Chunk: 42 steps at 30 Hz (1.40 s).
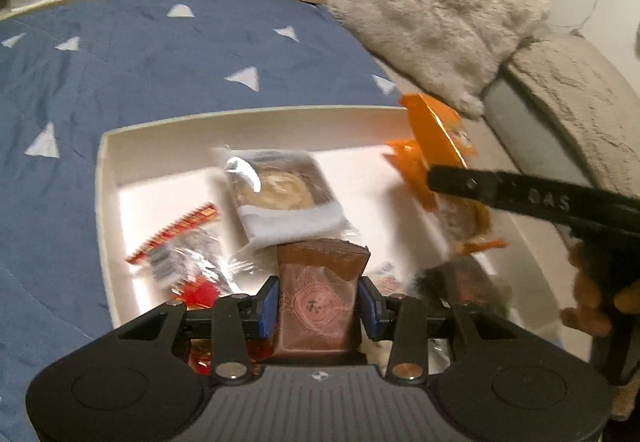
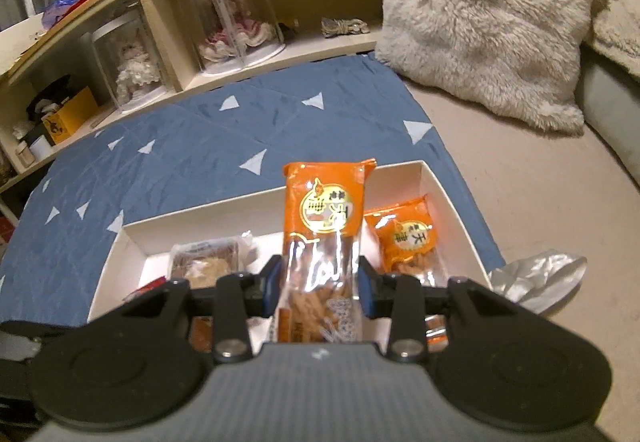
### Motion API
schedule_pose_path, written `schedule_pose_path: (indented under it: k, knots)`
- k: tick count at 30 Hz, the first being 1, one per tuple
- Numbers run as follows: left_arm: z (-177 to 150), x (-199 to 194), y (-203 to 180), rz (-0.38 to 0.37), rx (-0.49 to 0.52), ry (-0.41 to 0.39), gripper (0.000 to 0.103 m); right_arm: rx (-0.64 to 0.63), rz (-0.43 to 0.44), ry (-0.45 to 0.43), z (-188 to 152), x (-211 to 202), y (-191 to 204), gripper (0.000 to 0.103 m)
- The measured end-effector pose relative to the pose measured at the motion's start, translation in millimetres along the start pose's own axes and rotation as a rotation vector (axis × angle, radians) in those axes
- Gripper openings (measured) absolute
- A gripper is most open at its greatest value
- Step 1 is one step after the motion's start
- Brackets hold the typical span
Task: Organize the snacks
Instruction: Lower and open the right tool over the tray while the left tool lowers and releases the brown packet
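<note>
With my left fingers [image 1: 318, 302] clamped on the brown bar [image 1: 318, 306] and my right [image 2: 318, 288] on the orange pack [image 2: 324, 238] above the box [image 2: 424, 178], both slick wrappers could slip, landing crooked.

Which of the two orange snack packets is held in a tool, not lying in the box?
The taller orange packet, upright between the right tool's fingers. The smaller orange packet lies loose on the white box floor to its right.
</note>
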<state>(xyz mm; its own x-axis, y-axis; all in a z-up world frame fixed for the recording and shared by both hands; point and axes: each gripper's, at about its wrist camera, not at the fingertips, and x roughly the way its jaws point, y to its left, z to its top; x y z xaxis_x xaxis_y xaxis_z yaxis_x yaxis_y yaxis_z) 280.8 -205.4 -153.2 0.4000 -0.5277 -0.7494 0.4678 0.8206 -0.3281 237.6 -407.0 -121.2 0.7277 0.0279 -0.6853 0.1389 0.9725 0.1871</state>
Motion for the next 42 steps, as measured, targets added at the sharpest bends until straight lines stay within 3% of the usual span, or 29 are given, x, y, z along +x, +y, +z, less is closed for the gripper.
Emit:
schedule_pose_path:
  k: [4, 10, 14, 20, 23, 26, 35, 38, 40, 42]
  knots:
    - [1, 3, 7, 0.019, -0.001, -0.002, 0.043, -0.015, 0.002, 0.02, -1, 9, 1, 0.043]
    - [0, 15, -7, 0.063, 0.074, 0.007, 0.043, -0.047, -0.012, 0.023, 1, 18, 2, 0.043]
    - [-5, 18, -15, 0.012, 0.094, 0.026, 0.043, -0.067, -0.021, 0.018, 2, 19, 2, 0.043]
    - [-2, 12, -12, 0.041, 0.096, 0.003, 0.043, -0.127, 0.012, 0.039, 1, 32, 4, 0.044]
    - [0, 11, -7, 0.044, 0.081, -0.002, 0.043, -0.153, -0.028, 0.03, 0, 34, 6, 0.05]
    - [-2, 14, -7, 0.038, 0.075, 0.006, 0.043, -0.126, -0.04, 0.03, 2, 33, 3, 0.064]
    - [-4, 15, -18, -0.019, 0.097, -0.003, 0.042, -0.078, -0.048, 0.061, 1, 30, -2, 0.064]
    - [0, 10, -16, -0.004, 0.086, -0.017, 0.045, -0.079, -0.045, 0.057, 0, 28, 0, 0.064]
    - [3, 7, -13, -0.007, 0.07, -0.015, 0.059, -0.082, -0.042, 0.057, -1, 26, 1, 0.064]
    - [4, 1, -11, -0.004, 0.064, -0.027, 0.061, -0.084, -0.041, 0.057, 0, 24, 2, 0.064]
